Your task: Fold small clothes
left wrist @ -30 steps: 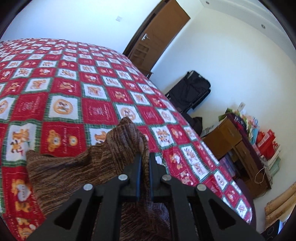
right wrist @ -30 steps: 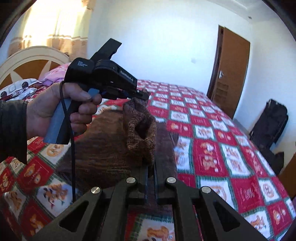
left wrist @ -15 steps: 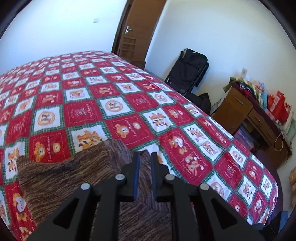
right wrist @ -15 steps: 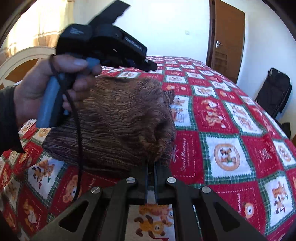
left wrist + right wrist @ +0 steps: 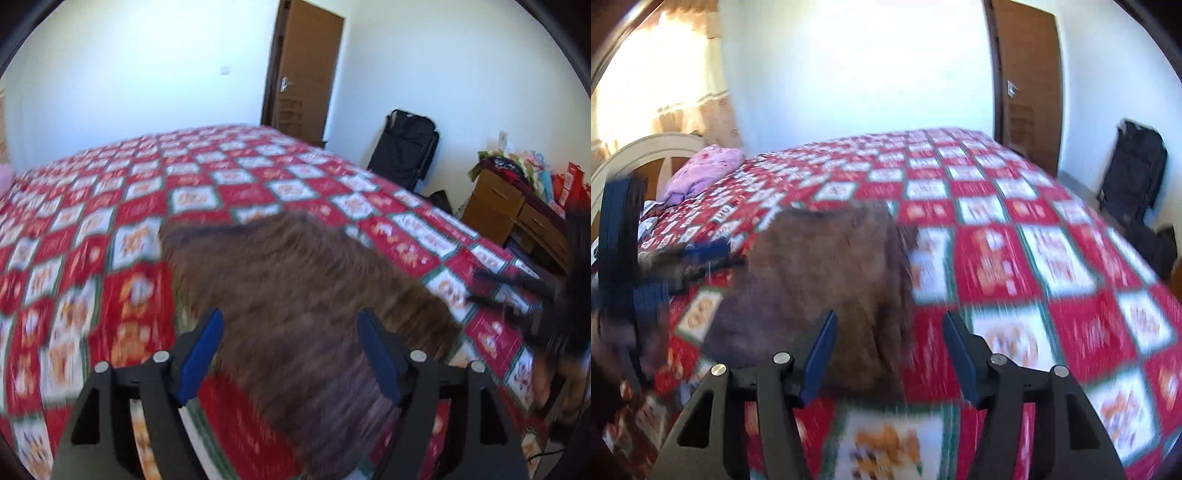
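Both grippers are letting go here, and both pictures are smeared with motion blur. The left gripper [image 5: 291,354] has its jaws spread wide, having just been opening; the blue pads [image 5: 201,356] stand well apart and nothing is pinched between them. Beyond and below the gap lies the brown knitted garment [image 5: 295,280], flat on the red patchwork quilt [image 5: 110,229] that covers the bed, and the pads are not pressing on it. From this view the garment runs from the middle of the quilt towards the near edge, with a stretch of red quilt showing just in front of the left finger. At the far right edge a dark blurred shape is the right gripper, seen from the side. Over to the right wrist view: the right gripper [image 5: 888,350] has also just been opening, its jaws parted to a moderate gap, blue pads [image 5: 822,354] clear of the cloth. The garment's near right corner sits in line with that gap, but whether either pad brushes it I cannot tell through the blur. The left gripper shows as a dark and blue smear at the left edge, beside the garment. A pink cloth [image 5: 701,173] lies near the white headboard [image 5: 646,155], well apart from the garment.
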Tool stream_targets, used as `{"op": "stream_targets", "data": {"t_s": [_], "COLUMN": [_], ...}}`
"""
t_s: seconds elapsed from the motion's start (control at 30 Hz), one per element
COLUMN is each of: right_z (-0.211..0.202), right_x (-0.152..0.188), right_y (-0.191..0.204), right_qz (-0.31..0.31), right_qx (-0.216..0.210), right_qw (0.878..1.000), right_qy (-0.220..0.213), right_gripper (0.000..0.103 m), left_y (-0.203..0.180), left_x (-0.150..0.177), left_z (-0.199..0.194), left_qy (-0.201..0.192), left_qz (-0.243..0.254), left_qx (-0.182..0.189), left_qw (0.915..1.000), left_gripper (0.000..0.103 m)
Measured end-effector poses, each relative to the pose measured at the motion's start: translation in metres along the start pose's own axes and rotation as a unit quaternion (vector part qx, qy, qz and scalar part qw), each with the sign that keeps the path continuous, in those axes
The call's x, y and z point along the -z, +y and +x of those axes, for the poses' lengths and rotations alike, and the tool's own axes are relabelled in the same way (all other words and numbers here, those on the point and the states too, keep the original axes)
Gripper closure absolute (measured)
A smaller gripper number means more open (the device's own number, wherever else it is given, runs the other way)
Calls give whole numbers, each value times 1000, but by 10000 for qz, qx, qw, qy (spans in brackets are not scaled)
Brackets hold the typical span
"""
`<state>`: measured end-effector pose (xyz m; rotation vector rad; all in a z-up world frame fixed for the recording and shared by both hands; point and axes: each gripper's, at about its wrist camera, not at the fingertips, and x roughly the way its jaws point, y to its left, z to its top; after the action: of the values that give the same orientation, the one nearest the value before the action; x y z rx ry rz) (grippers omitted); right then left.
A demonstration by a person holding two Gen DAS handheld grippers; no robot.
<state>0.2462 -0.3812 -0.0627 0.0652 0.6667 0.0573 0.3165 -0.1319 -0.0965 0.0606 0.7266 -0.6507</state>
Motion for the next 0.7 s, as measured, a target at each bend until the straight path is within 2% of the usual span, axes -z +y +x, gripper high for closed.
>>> {"op": "stream_targets", "data": {"t_s": [0.07,0.13,0.2,0.23,0.3,0.37,0.4,0.47,0.5,0.63,0.67,0.7], "right_z": [12,36,72,87,119,135,137,134,130,115,109,108], "right_x": [-22,-41,-51,-50,-42,-29,-22,-13,-13,-22,-29,-36], "right_y": [7,17,27,29,24,5,-8,-30,-32,-25,-26,-28], "right_qz": [-69,-155,-222,-272,-369,-38,148,648,676,465,511,567], "right_qx": [-357,-797,-1166,-1115,-391,-59,38,-339,-388,-295,-349,-376], "right_qw": [9993,9966,9911,9903,9927,9915,9910,9893,9890,9919,9931,9936], "right_qy": [-43,122,604,780,1076,1303,1331,1261,1255,1147,997,901], "right_gripper": [43,43,43,43,43,43,40,40,40,40,40,40], "left_y": [1,3,6,7,6,5,4,4,5,20,26,30], "left_x": [11,21,28,30,30,33,35,36,37,39,40,40], "left_z": [7,19,26,28,30,31,30,29,29,18,14,13], "left_qy": [133,313,408,476,583,593,585,539,531,255,144,90], "left_qz": [-138,-320,-416,-438,-413,-414,-381,-372,-386,-779,-962,-1100], "left_qx": [-43,-34,-72,-33,23,18,18,13,-2,232,240,227], "left_qw": [9998,9990,9983,9979,9974,9974,9976,9978,9978,9964,9950,9936], "left_gripper": [26,26,26,26,26,26,26,23,22,22,20,11]}}
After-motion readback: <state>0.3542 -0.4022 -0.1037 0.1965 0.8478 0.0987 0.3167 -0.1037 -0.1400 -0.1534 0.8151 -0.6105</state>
